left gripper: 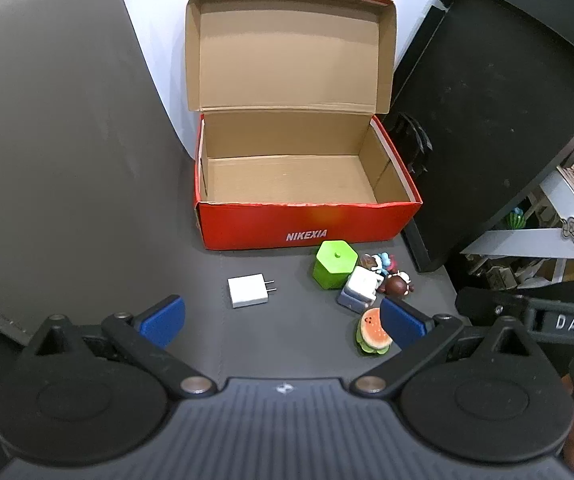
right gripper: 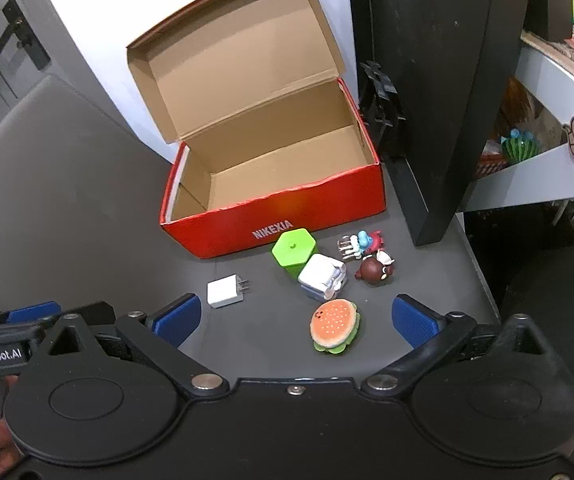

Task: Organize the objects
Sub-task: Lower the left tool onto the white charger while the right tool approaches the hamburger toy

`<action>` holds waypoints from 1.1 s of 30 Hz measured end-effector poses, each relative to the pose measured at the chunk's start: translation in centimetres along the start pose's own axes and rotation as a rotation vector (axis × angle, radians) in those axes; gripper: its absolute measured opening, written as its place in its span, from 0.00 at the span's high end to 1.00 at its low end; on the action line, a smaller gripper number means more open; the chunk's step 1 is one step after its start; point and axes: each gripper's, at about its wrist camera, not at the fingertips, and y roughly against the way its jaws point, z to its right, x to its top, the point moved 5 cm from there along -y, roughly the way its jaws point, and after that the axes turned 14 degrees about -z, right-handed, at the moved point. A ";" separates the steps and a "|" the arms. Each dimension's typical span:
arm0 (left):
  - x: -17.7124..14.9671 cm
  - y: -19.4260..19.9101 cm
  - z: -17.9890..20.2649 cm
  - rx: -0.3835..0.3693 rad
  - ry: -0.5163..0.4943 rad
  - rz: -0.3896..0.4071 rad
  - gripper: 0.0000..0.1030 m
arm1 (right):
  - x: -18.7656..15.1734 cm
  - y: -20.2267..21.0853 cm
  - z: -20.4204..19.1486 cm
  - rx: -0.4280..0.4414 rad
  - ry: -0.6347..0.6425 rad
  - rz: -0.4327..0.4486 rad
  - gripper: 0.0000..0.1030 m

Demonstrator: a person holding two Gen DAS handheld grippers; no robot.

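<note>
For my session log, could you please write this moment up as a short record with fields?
container: red shoebox, lid open, nothing visible inside
surface: grey desk mat
in front of box: green hexagonal container, white USB charger, hamburger toy, white folding plug adapter, brown bear figurine, blue and red figurine
left gripper: open, holding nothing
right gripper: open, holding nothing, hamburger toy between its fingers' line
progress: no item in the box yet
</note>
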 end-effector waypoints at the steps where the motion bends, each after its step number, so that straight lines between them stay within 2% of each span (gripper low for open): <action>1: 0.1 -0.2 -0.1 0.004 0.001 -0.001 0.00 | 0.0 -0.3 0.0 -0.001 -0.006 -0.001 0.01; 12: 2.2 -2.8 -1.3 0.002 0.087 0.006 0.01 | 0.5 -3.3 0.8 -0.025 -0.046 -0.034 0.01; 17: 3.2 -4.2 -1.4 0.016 0.103 -0.011 0.01 | 0.8 -5.2 1.2 -0.015 -0.096 -0.072 0.01; 21: 3.9 -5.4 -1.4 0.053 0.107 -0.021 0.02 | 1.1 -6.3 1.6 -0.046 -0.116 -0.073 0.01; 26: 4.5 -6.9 -1.1 0.062 0.096 -0.049 0.02 | 1.2 -7.9 2.4 -0.080 -0.136 -0.093 0.01; 29: 4.8 -7.9 -1.0 0.065 0.101 -0.062 0.02 | 1.1 -8.8 2.5 -0.072 -0.149 -0.106 0.01; 33: 5.4 -9.1 -0.9 0.100 0.098 -0.066 0.02 | 1.0 -9.9 2.4 -0.077 -0.157 -0.116 0.09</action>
